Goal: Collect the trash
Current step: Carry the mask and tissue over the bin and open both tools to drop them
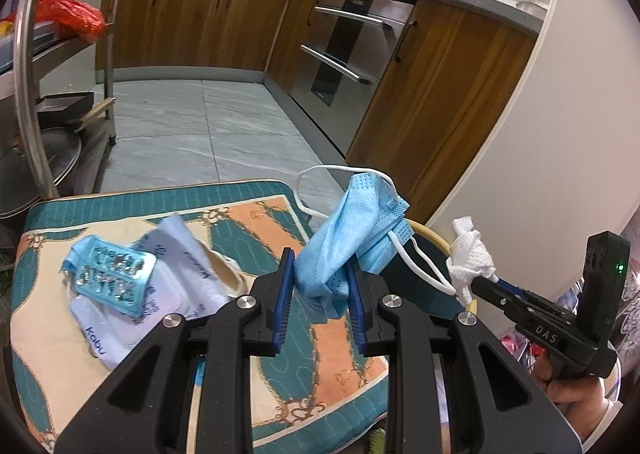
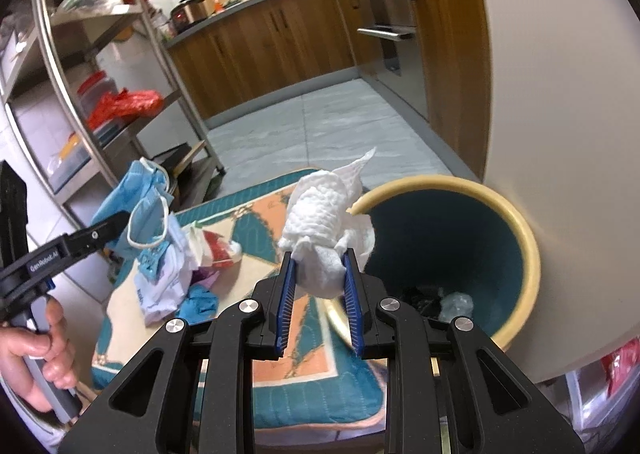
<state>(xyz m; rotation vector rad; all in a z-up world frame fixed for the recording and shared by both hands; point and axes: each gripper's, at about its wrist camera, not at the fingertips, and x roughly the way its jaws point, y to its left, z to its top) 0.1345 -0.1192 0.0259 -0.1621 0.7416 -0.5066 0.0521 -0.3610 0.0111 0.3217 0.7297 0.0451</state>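
Note:
My left gripper [image 1: 320, 274] is shut on a crumpled blue face mask [image 1: 352, 222] with white ear loops, held above the patterned cushion [image 1: 280, 374]. My right gripper [image 2: 318, 270] is shut on a white paper towel wad [image 2: 324, 214], held just left of the rim of a yellow bin [image 2: 520, 238] with a teal inside. The right gripper with the wad [image 1: 472, 258] also shows in the left wrist view. The mask [image 2: 136, 206] also shows in the right wrist view. More trash lies on the cushion: a blue blister pack [image 1: 114, 278] and a tissue packet [image 1: 132, 318].
A metal shelf rack [image 2: 80, 66] stands at the left with a red bag [image 2: 124, 104]. Wooden kitchen cabinets [image 1: 192, 22] and an oven [image 1: 340, 50] line the far side. A white wall [image 2: 560, 94] stands behind the bin. The bin holds some trash [image 2: 452, 302].

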